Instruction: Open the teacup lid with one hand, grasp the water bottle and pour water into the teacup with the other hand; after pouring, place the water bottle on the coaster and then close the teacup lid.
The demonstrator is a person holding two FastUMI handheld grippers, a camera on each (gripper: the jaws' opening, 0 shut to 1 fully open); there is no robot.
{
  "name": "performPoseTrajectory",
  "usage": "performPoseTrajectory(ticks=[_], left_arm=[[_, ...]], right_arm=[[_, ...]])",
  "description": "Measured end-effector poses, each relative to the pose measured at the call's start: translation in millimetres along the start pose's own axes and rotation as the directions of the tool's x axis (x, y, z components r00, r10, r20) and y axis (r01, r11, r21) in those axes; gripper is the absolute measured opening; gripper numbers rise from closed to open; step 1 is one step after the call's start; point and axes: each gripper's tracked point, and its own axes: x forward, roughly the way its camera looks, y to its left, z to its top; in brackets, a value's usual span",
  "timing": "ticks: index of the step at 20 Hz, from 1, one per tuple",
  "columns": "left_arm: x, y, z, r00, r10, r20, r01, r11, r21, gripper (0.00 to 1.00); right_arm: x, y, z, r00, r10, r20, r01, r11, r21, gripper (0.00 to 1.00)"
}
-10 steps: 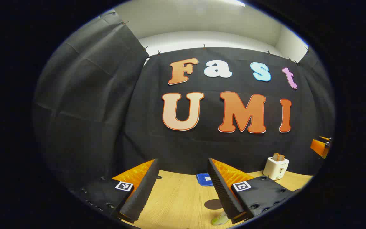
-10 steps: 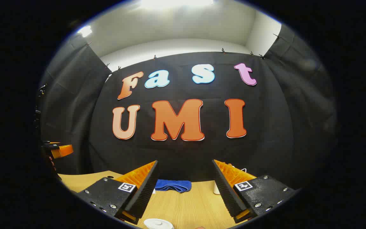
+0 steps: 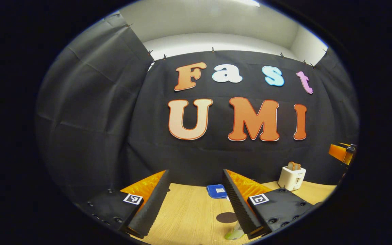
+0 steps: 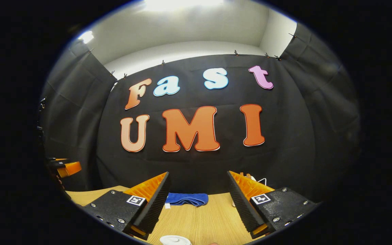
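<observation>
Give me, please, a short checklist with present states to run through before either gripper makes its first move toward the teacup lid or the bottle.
1. Left gripper open, nothing between its fingers: ok.
2. Right gripper open, nothing held: ok.
3. Teacup lid located: a white round lid sits low under the right gripper; ok.
4. Lid seated on the cup: cannot tell, the cup is cut off.
5. Water bottle located: a pale green object peeks beside the left gripper's finger; cannot tell.
6. Coaster free for the bottle: the dark disc on the table is bare; ok.
</observation>
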Motion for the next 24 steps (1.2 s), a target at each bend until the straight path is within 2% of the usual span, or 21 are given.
performPoseTrajectory(ticks=[12, 19, 24], left_arm=[[-8.1, -20.0, 2.9, 0.999, -0.042, 0.015, 0.041, 0.997, 0.062, 0.98], [-15.4, -32.7, -17.3, 0.998, -0.063, -0.018, 0.065, 0.996, 0.066, 0.98], [-20.3, -32.3, -35.1, 0.997, -0.060, -0.049, 0.062, 0.998, 0.030, 0.98]], right_arm=[[-5.4, 3.9, -4.5, 0.999, 0.032, -0.011, -0.032, 0.999, -0.006, 0.97], [-9.0, 14.7, -49.8, 0.990, 0.082, -0.114, -0.084, 0.996, -0.017, 0.97], [-12.5, 27.1, -96.0, 0.969, 0.131, -0.211, -0.139, 0.990, -0.024, 0.90]])
